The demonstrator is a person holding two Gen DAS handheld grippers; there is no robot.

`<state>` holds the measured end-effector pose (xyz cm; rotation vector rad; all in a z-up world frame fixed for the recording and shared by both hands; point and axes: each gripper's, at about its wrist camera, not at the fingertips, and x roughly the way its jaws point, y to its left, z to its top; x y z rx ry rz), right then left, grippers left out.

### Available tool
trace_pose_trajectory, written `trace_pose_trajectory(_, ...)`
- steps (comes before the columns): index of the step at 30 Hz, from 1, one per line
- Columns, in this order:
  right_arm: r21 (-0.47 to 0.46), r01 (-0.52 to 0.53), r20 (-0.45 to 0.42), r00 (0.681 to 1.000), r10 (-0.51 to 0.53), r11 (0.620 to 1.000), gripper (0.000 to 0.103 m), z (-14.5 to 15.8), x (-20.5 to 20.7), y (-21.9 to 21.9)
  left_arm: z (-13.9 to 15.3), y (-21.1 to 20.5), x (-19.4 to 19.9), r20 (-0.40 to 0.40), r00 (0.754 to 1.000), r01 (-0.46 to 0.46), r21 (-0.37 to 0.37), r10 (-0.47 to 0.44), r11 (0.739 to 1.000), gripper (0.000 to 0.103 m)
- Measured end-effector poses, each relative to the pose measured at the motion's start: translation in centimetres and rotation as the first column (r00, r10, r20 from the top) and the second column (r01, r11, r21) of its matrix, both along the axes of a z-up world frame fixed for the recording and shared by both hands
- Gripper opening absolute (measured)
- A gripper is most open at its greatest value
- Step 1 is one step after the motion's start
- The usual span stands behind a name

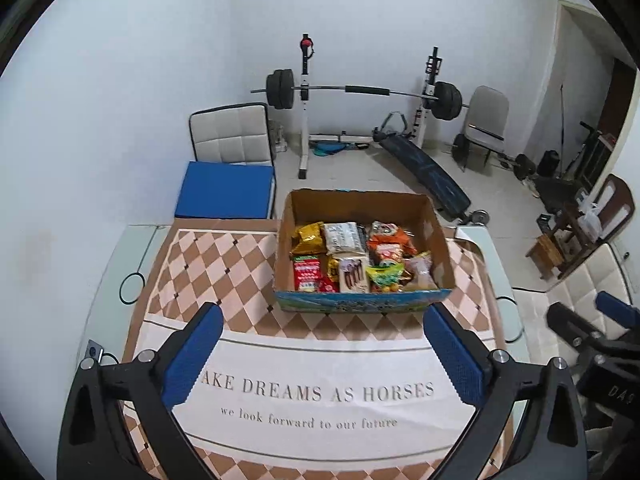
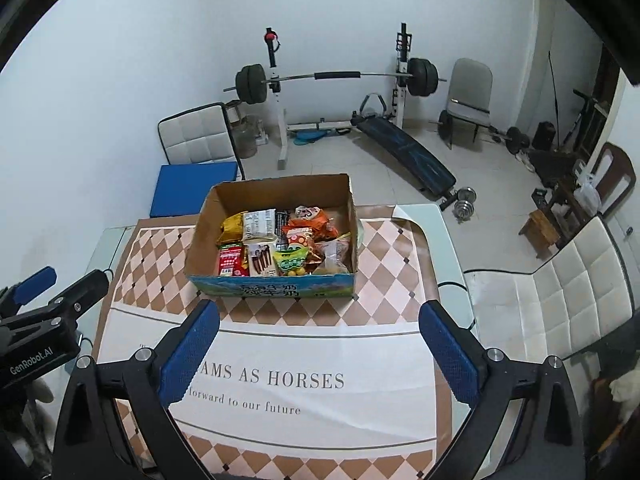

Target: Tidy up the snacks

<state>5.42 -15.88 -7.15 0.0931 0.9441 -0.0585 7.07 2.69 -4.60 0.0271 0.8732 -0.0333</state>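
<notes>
- Left claw is spread wide, gripping nothing, above the surface.
- Right claw is likewise spread and empty.
- Snacks lie inside the cardboard box ahead.

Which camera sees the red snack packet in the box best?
The left wrist view: the red snack packet lies open to view in the cardboard box. In the right wrist view the packet looks smaller, its lower edge behind the box's front wall.
</notes>
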Motion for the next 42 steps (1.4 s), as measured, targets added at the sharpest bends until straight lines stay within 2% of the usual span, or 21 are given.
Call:
trace_pose_trajectory(10, -0.025, 0.037, -0.004, 0.999, -0.037, 0.999, 0.102, -2.1, 3.3, -1.1, -1.7, -0.5, 2.8, 0.017, 1.0, -0.026, 0.043, 0.025, 0.999, 0.103)
trace_pose_trajectory(19, -0.039, 0.034, -0.013, 0.999, -0.035, 0.999, 0.102, -3.3, 4.7, -1.1, -2.5, -1.4, 3.5, 0.004, 1.0, -0.02, 0.049, 0.02, 0.999, 0.103)
trace_pose_trajectory(42, -0.051, 0.021, 0.001, 1.0, -0.021, 0.999, 0.102, -2.9, 4.7, -1.3, -1.9, -2.0, 3.2, 0.003, 1.0, -0.009, 0.023, 0.008, 1.0, 0.103)
